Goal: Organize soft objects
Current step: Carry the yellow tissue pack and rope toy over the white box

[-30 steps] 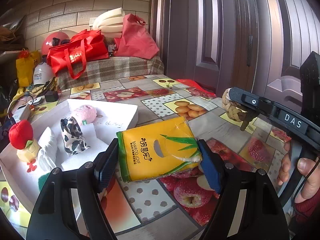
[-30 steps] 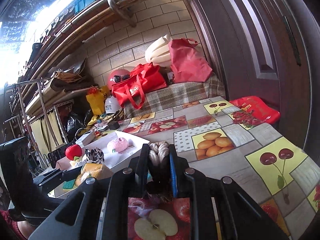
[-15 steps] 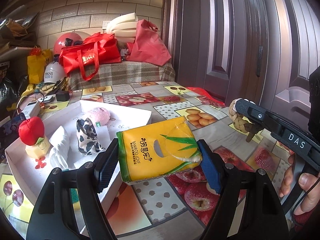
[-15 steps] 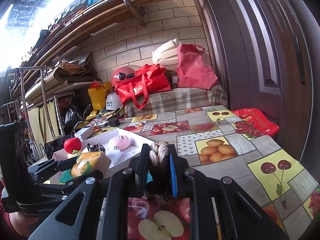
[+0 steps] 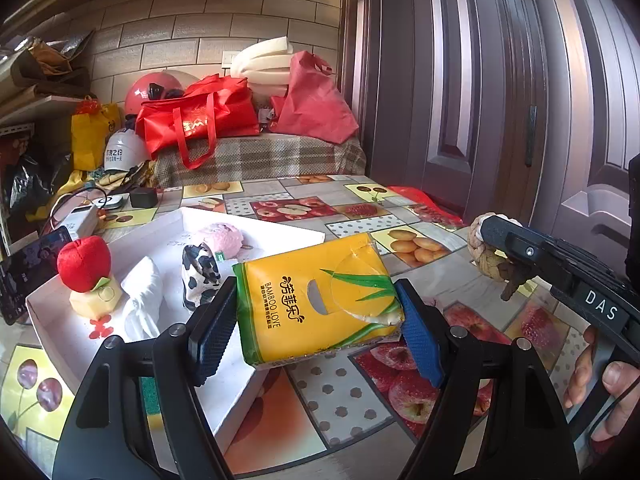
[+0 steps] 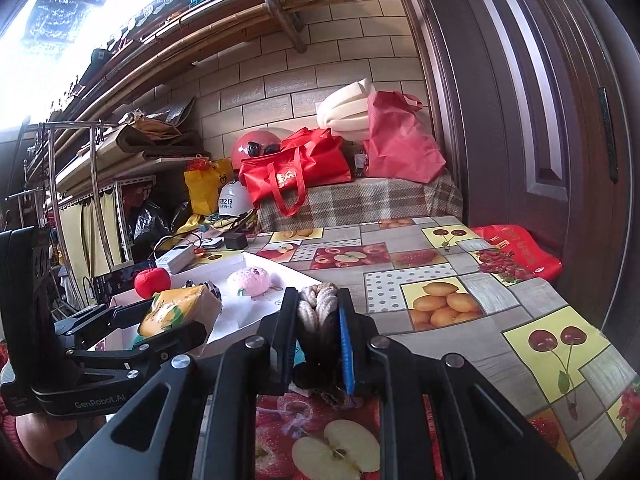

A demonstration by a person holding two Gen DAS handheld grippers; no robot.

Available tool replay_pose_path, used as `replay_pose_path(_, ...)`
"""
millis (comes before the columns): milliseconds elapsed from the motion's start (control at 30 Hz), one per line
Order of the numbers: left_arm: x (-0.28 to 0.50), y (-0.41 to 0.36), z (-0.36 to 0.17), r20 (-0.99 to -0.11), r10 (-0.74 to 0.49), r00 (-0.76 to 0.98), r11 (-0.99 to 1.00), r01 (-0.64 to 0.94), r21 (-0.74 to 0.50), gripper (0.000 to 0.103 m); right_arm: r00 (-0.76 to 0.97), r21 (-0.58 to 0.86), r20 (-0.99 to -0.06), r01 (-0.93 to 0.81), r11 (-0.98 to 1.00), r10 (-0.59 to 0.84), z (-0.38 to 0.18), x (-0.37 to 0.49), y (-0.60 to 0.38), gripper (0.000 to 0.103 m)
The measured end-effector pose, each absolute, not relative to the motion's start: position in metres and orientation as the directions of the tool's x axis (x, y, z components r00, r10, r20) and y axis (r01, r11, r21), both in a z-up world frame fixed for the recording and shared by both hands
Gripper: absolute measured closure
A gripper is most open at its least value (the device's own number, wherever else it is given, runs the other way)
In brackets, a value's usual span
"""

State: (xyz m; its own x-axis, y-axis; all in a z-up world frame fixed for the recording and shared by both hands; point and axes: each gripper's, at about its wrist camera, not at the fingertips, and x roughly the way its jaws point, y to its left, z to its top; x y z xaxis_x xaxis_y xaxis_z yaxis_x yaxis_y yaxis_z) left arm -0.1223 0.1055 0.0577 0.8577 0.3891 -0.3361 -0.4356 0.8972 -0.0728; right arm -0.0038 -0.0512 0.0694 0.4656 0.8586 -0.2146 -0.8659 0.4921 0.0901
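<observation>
My left gripper [image 5: 316,328] is shut on a yellow tissue pack [image 5: 320,298] and holds it above the near corner of the white tray [image 5: 256,228]. The pack also shows in the right wrist view [image 6: 180,310]. My right gripper [image 6: 318,332] is shut on a knotted rope ball [image 6: 318,306], held above the table right of the tray; it shows in the left wrist view [image 5: 486,252]. In the tray lie a red plush apple [image 5: 84,258], a white cloth [image 5: 142,300], a cow-patterned toy [image 5: 200,272] and a pink plush [image 5: 222,236].
The table [image 5: 412,248] has a fruit-patterned cloth. Chargers and a phone [image 5: 28,268] lie left of the tray. A red bag [image 6: 516,252] lies at the table's right edge by the door. Red bags [image 5: 200,120] and foam sit on a plaid bench behind.
Both grippers have risen and tilted up a little with their objects. The left one has shifted slightly left toward the tray. The grips are unchanged.
</observation>
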Motion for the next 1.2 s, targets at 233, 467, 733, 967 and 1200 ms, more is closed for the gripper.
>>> replay_pose_path(233, -0.127, 0.107, 0.059, -0.322, 0.409, 0.854, 0.892, -0.449, -0.058, 0.026, 0.452, 0.08, -0.219, -0.875, 0.478, 0.865, 0.069, -0.011, -0.045, 0.086)
replay_pose_path(467, -0.134, 0.114, 0.058, -0.319, 0.437, 0.841, 0.88, -0.473, -0.041, 0.026, 0.438, 0.059, -0.228, -0.885, 0.461, 0.87, 0.068, -0.018, -0.038, 0.086)
replay_pose_path(733, -0.148, 0.128, 0.057, -0.31, 0.481, 0.82, 0.859, -0.512, -0.022, 0.026, 0.422, 0.038, -0.24, -0.896, 0.443, 0.874, 0.068, -0.024, -0.03, 0.086)
replay_pose_path(967, -0.162, 0.151, 0.055, -0.295, 0.536, 0.791, 0.828, -0.561, -0.002, 0.026, 0.393, 0.02, -0.258, -0.911, 0.411, 0.883, 0.066, -0.033, -0.016, 0.086)
replay_pose_path(1200, -0.175, 0.176, 0.054, -0.284, 0.594, 0.753, 0.784, -0.621, -0.008, 0.026, 0.341, 0.004, -0.291, -0.934, 0.358, 0.894, 0.062, -0.044, 0.012, 0.086)
